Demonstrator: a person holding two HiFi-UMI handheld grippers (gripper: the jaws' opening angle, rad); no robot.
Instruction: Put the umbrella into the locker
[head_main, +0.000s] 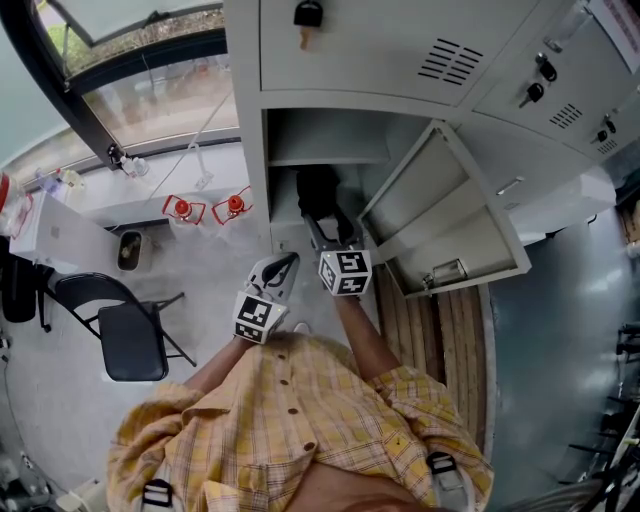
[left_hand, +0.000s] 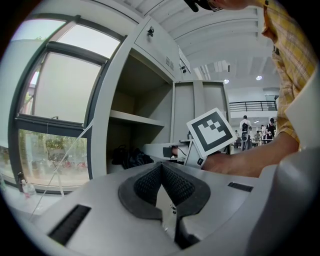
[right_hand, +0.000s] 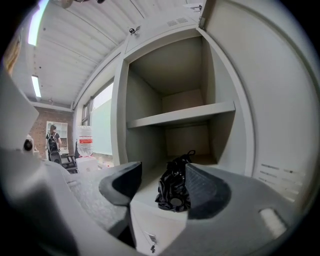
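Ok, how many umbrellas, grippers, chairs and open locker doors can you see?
Black folded umbrella, lying in the locker: 1
Grey two-jaw grippers, the left gripper and the right gripper: 2
Black folding chair: 1
Open grey metal locker door: 1
Total: 5

text: none legible | labels, numbers, signs: none readable in any view
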